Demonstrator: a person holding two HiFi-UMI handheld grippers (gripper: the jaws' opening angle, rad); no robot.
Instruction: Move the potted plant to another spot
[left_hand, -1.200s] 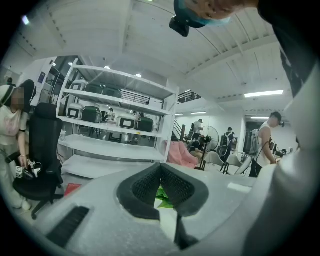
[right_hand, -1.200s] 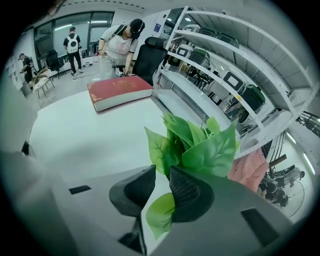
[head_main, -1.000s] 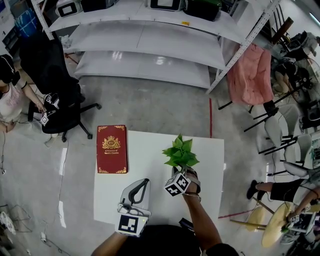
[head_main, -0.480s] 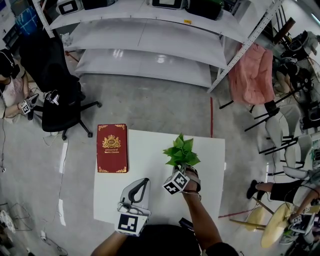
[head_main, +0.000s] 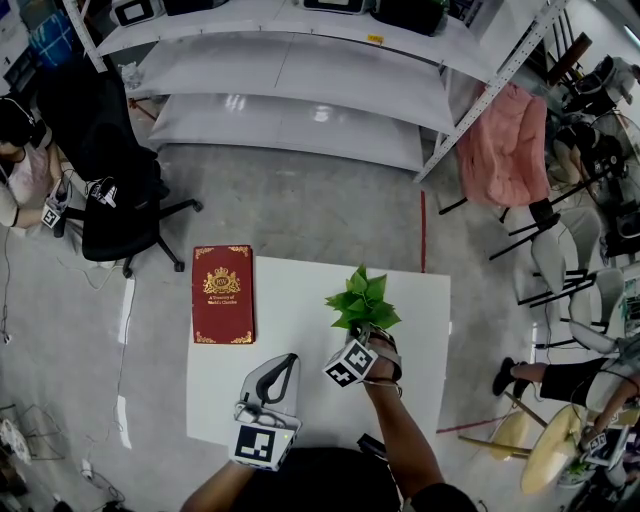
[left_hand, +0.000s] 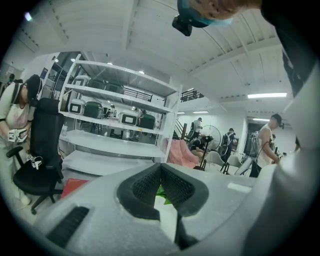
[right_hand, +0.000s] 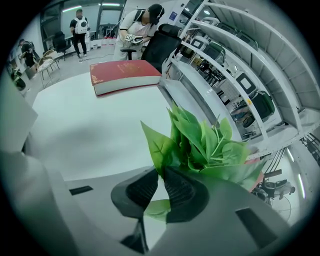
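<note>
Since right tongs (right_hand: 161, 172) pinch potted plant (right_hand: 200, 145) at soft leaf stems — light, floppy, tear-prone — I'd judge lower, stiffer base safer hold; left tongs (left_hand: 160, 170) closed, empty.

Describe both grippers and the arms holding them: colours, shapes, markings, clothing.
The left gripper and the right gripper both have pale grey moulded bodies that taper to two jaws lined with black ribbed pads. Each carries a white cube printed with black square markers. The person wears a dark top that leaves the forearms bare. No cables show.
</note>
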